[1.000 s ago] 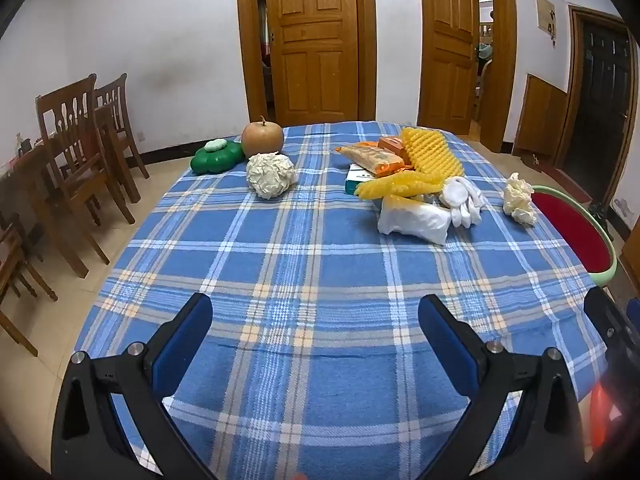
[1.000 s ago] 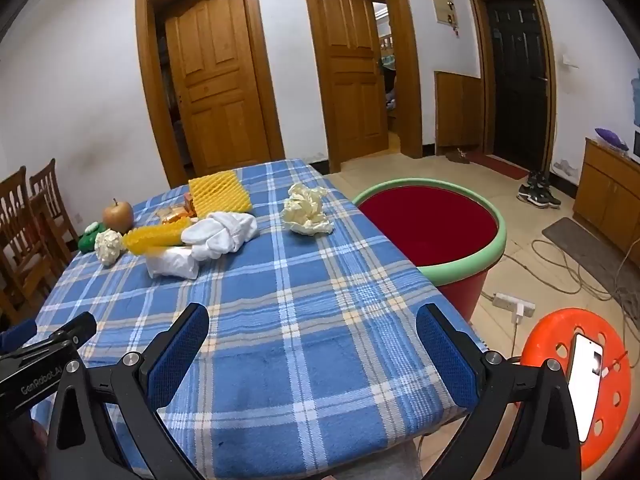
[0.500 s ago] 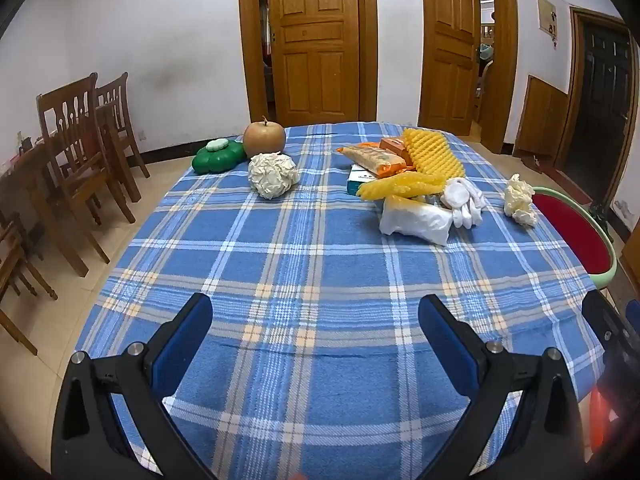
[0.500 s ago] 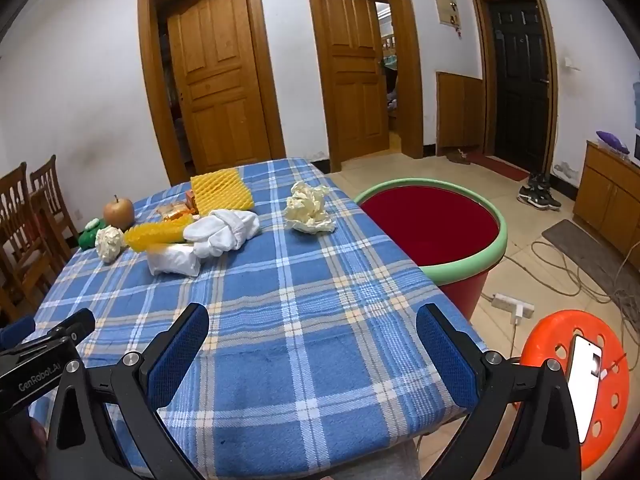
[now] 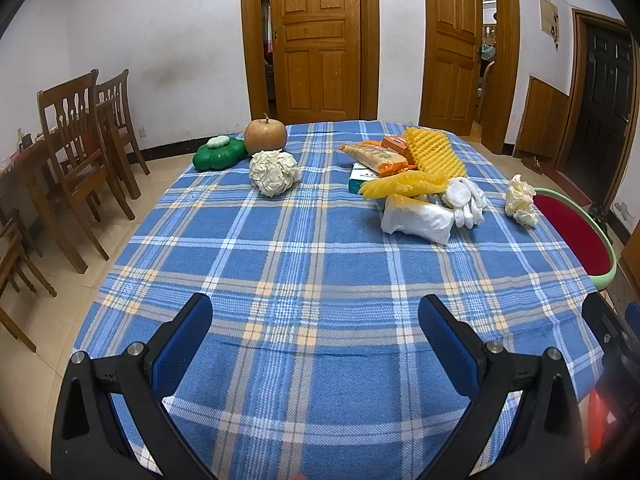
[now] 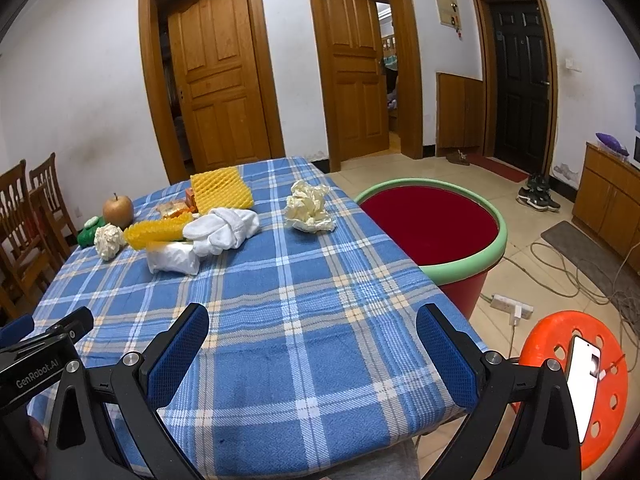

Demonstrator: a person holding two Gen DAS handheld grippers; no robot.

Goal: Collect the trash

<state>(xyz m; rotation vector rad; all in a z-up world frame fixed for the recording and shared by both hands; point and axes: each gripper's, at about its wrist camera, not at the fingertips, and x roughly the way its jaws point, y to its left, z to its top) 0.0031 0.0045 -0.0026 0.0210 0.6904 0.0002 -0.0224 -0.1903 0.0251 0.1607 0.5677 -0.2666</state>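
Both grippers are open and empty above the near edge of the blue plaid table (image 5: 312,264). The left gripper (image 5: 316,336) faces a crumpled white paper ball (image 5: 274,172), a heap of yellow foam nets (image 5: 404,184), snack packets (image 5: 378,155), a white plastic bag (image 5: 418,220), white gloves (image 5: 466,200) and a cream paper wad (image 5: 520,199), all far ahead. The right gripper (image 6: 312,340) sees the cream paper wad (image 6: 310,207) near the table's right edge, beside the red bin with a green rim (image 6: 434,228). The gloves (image 6: 222,230) and bag (image 6: 172,258) lie left of it.
An apple (image 5: 266,136) and a green toy pumpkin (image 5: 219,153) sit at the far left of the table. Wooden chairs (image 5: 76,152) stand on the left. An orange stool with a phone (image 6: 580,372), a power strip (image 6: 512,306) and cables lie on the floor right.
Both views have crept slightly forward and shifted a little; the objects on the table have not moved and both grippers stay open.
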